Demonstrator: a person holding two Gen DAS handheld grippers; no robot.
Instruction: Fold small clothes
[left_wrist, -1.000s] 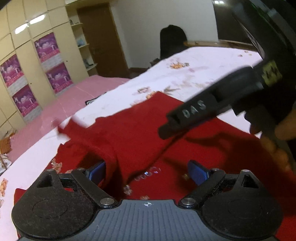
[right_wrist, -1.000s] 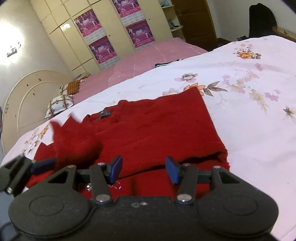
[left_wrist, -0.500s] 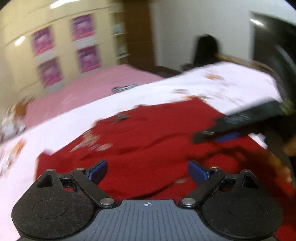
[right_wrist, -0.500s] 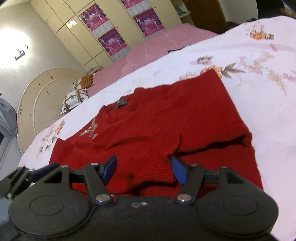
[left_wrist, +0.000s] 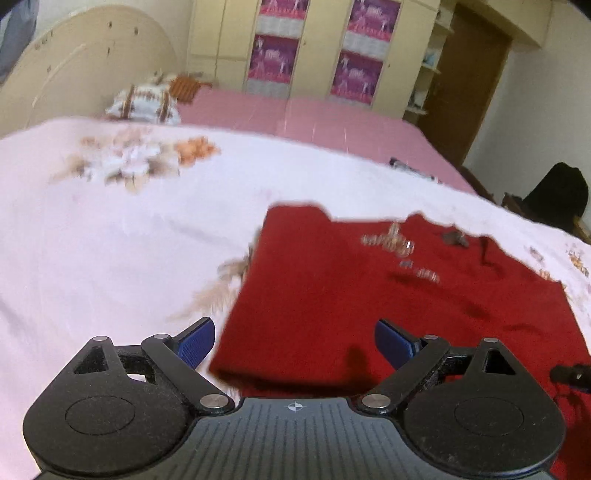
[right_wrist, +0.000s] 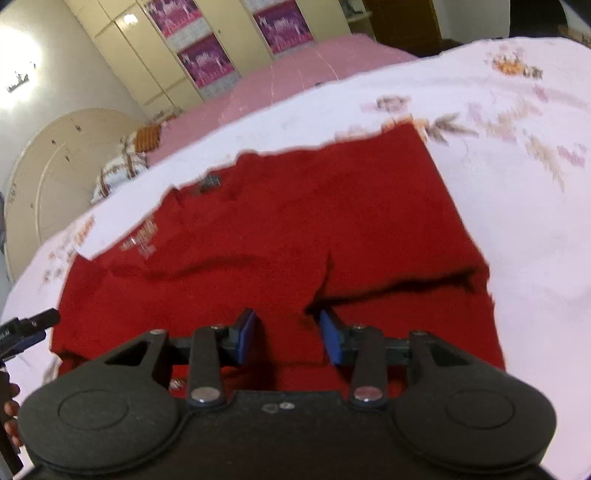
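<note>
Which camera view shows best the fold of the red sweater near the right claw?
The right wrist view: the folded edge of the red sweater lies just ahead of the right claw, with its dark gap visible. The left wrist view shows the sweater's flat left part only, blurred, and not this fold.

Red knit sweater (right_wrist: 295, 229), partly folded, flat on floral bedsheet (right_wrist: 535, 221)

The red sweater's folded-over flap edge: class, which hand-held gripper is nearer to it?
Right. The right hand-held gripper straddles the red sweater's flap edge; the left hand-held gripper hangs open over the sweater's opposite side edge.
</note>
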